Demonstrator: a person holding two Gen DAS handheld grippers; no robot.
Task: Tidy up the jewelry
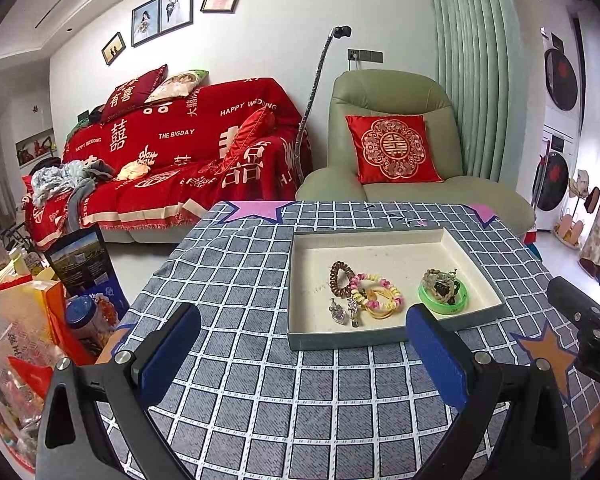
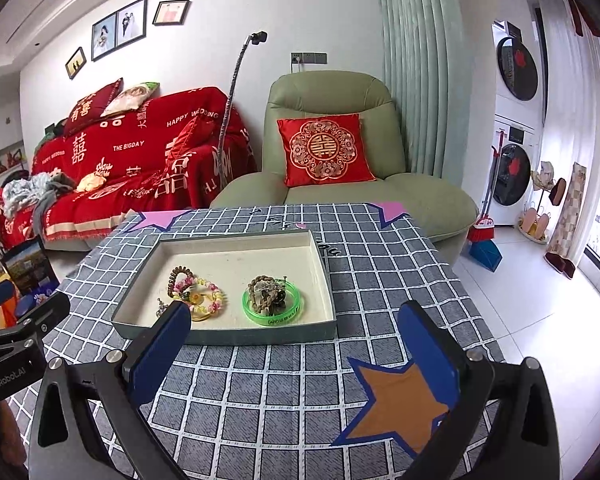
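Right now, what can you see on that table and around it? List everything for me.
tray: one, grey with cream inside, on the table
green bangle: one, green, right part of the tray, darker pieces piled inside it
brown bead bracelet: one, brown, left part of the tray
pink and yellow bead bracelet: one, beside the brown one
silver charms: two, near the tray's front wall
tablecloth: one, grey with white grid and star patches
sofa: one, under a red cover, behind the table
armchair: one, green, holding a red cushion
left hand-held gripper: black with blue pads, open, empty
right hand-held gripper: same colours, open, empty
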